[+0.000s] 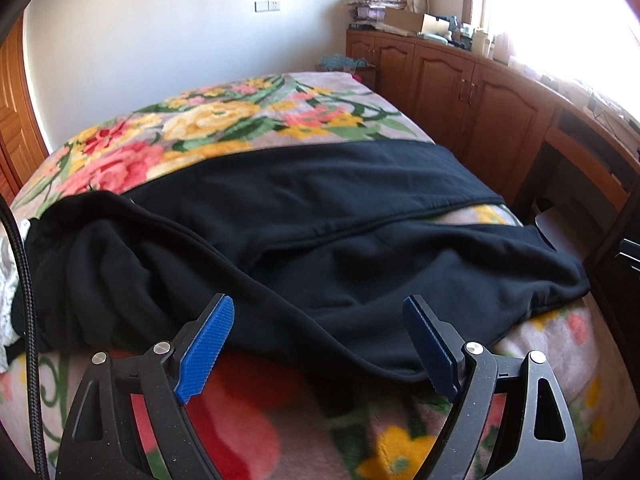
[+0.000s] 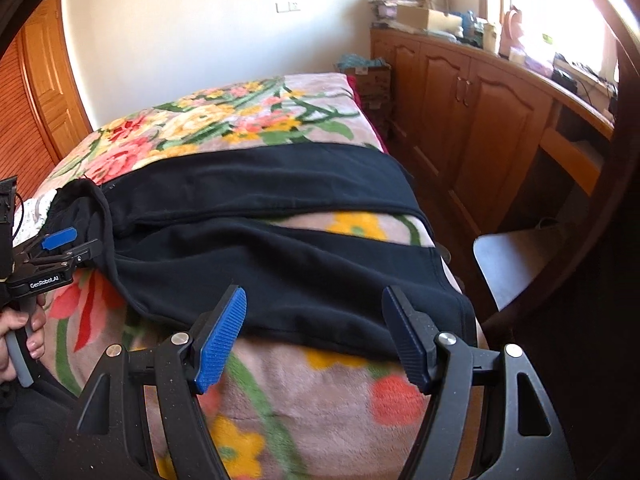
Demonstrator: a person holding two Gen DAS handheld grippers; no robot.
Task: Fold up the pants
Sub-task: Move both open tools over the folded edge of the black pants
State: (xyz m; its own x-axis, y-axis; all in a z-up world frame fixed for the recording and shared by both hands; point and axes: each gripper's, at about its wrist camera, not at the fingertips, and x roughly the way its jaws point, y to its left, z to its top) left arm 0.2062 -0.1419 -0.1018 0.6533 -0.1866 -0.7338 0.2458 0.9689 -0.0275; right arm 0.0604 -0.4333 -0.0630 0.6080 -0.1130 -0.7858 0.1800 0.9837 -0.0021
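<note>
Blue pads of the left tool (image 1: 318,344) stand apart, empty, just above the near hem of the black pants (image 1: 304,240) spread across the floral blanket (image 1: 224,120); bare blanket lies beneath. From the right wrist, the right tool (image 2: 314,338) gapes likewise over the pants' (image 2: 280,264) near edge, wooden cabinets (image 2: 472,120) beyond to its right.

We are reading one marking only: "GenRobot.AI" in small white letters, sitting on the black body of the left claw (image 2: 60,242) at the left edge of the right wrist view. We are finding no other legible text; the wall plate (image 2: 287,7) in the upper middle is showing nothing readable.
</note>
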